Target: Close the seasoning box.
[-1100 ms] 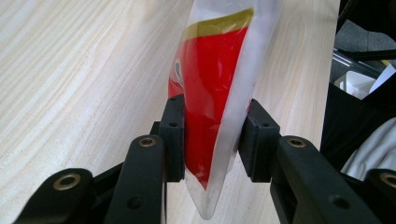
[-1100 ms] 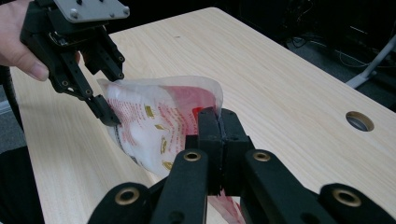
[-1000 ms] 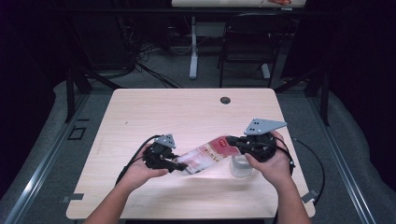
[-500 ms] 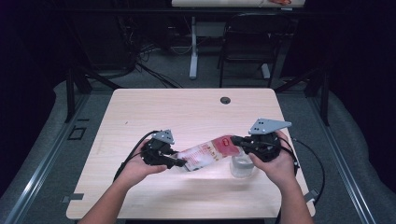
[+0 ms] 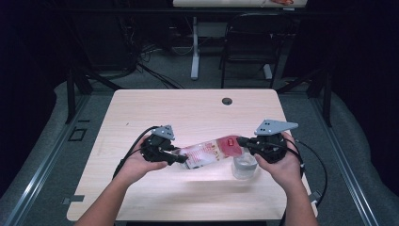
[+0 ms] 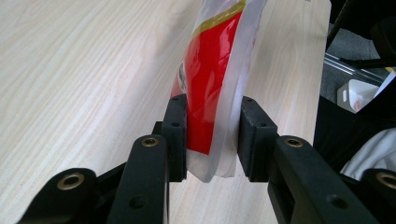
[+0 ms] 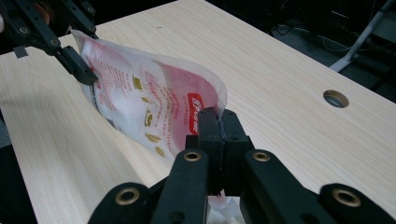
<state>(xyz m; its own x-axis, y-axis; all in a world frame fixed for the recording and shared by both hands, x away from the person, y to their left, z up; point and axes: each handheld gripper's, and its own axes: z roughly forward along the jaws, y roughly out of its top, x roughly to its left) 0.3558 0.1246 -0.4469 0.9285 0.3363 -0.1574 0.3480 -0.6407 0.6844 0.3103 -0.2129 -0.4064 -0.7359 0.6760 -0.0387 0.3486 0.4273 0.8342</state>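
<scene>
Pouch (image 5: 209, 153) hangs between right gripper (image 7: 219, 122), pinching its edge, and left gripper (image 6: 212, 135), clamping its end.

Table (image 5: 197, 113): light wood top, 1 round cable hole (image 5: 227, 101) near the far edge
Floor (image 5: 357, 141): grey carpet
Behind: dark chair (image 5: 249, 47), white desk leg (image 5: 195, 52), tangled cables (image 5: 141, 52)
Light: dim surroundings

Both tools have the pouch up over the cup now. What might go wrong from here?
1. The left tool may lose its end of the red and white pouch: its jaws stand apart around that end, the right-hand pad barely touching.
2. The right tool is shut on a thin corner of film, which may tear or slip under load.
3. The clear cup stands directly under the right hand, so a dip could tip it.
</scene>
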